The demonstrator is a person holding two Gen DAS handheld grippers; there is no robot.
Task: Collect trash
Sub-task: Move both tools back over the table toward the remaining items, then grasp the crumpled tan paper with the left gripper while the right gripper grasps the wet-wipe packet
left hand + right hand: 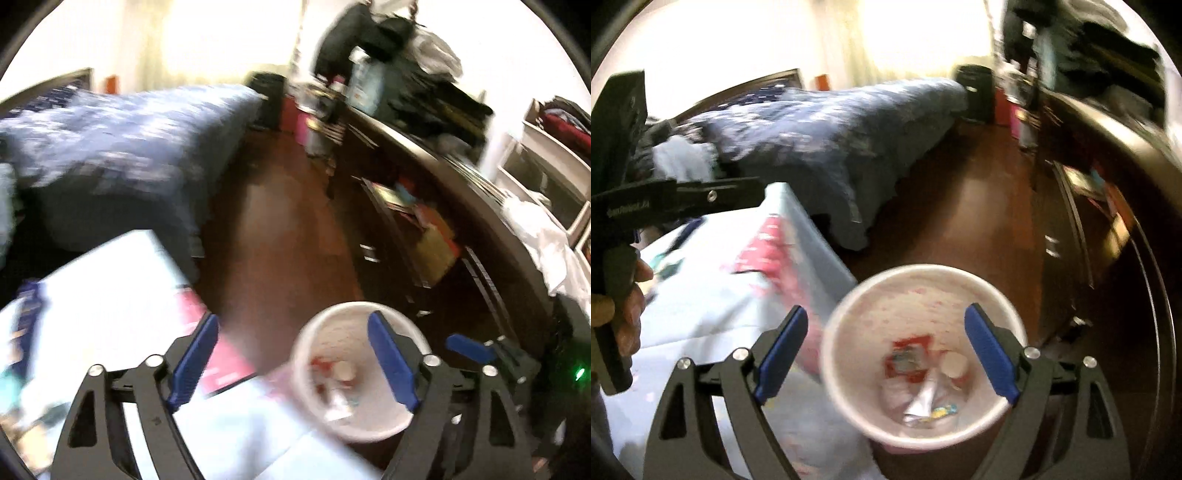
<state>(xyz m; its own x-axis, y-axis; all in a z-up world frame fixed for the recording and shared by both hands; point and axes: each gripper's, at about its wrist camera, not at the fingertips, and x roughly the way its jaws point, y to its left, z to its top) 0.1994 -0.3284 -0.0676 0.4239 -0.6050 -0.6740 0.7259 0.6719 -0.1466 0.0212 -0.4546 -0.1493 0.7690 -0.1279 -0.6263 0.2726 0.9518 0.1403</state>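
Both grippers, L (291, 363) & R (886, 354), are held angled down over the bin (849, 354), jaws spread wide, nothing gripped. Trash (923, 391) lies inside bin. Hand (626, 317) on L gripper is seen only in R view.

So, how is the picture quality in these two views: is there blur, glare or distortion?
Left wrist view: heavy motion blur over the bed and the bin, the window blown out white. Right wrist view: blurred too, though the trash in the bin is readable; same window glare. Both: fisheye bending, dark corners.
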